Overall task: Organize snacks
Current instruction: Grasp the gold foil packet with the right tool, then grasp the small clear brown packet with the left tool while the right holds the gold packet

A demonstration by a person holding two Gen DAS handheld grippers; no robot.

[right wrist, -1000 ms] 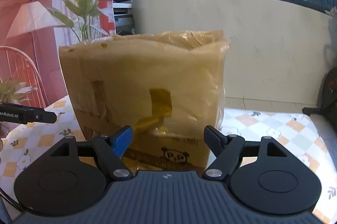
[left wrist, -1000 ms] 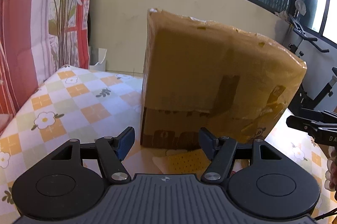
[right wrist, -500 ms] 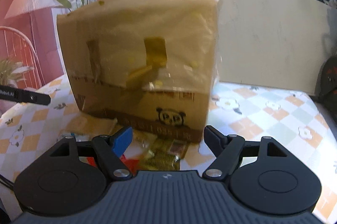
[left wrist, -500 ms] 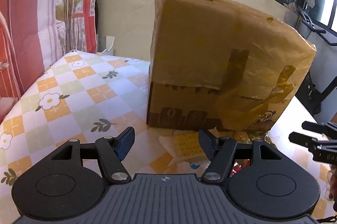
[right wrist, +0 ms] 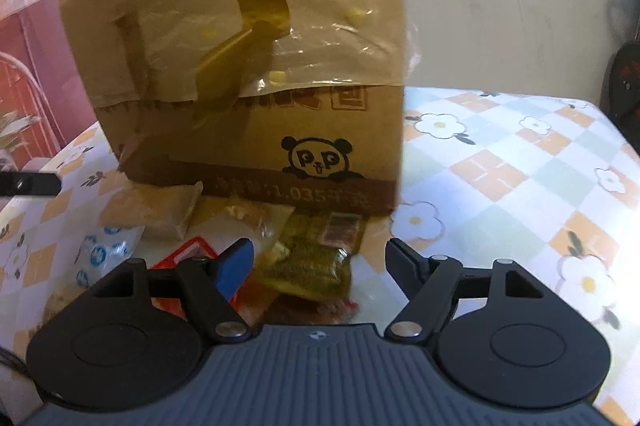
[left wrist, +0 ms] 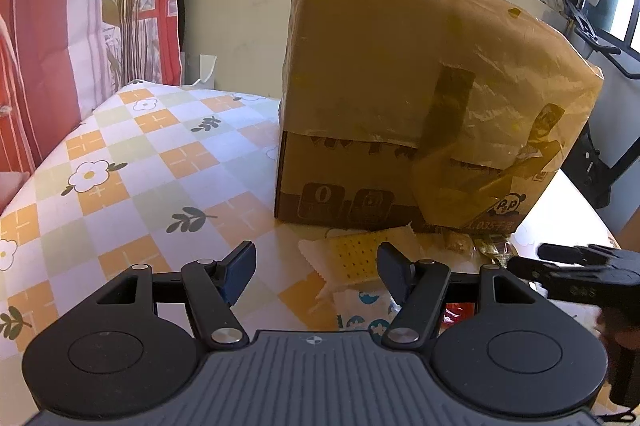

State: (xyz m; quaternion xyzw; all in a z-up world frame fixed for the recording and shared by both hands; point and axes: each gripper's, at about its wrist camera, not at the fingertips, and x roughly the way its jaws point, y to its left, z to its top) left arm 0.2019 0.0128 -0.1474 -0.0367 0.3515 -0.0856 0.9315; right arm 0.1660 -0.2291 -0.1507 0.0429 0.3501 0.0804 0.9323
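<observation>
Left gripper point(left wrist: 316, 272), in its own view, has its jaws spread with nothing between the pads; it hangs over the checked tablecloth point(left wrist: 120, 162), tilted down toward the snacks. Just ahead of its fingertips lies a pale wafer packet point(left wrist: 358, 256) dotted with yellow, with a white and blue wrapper point(left wrist: 362, 306) nearer, under its right finger. Beyond them stands the cardboard box point(left wrist: 400, 106), draped in a yellowish plastic bag, probably the place the snacks are meant to go, which would explain why they lie heaped at its foot. To the right, the right gripper point(left wrist: 528, 260) reaches in at the same pile. In the right wrist view, that gripper point(right wrist: 320, 258) is likewise unclenched and empty, though a touch less wide than a moment ago, and has dropped closer to the table. A gold-green packet point(right wrist: 316, 262) lies directly between and below its fingers, likely its target. A tan pouch point(right wrist: 156, 210) and a red packet point(right wrist: 192, 250) sit left of it.
</observation>
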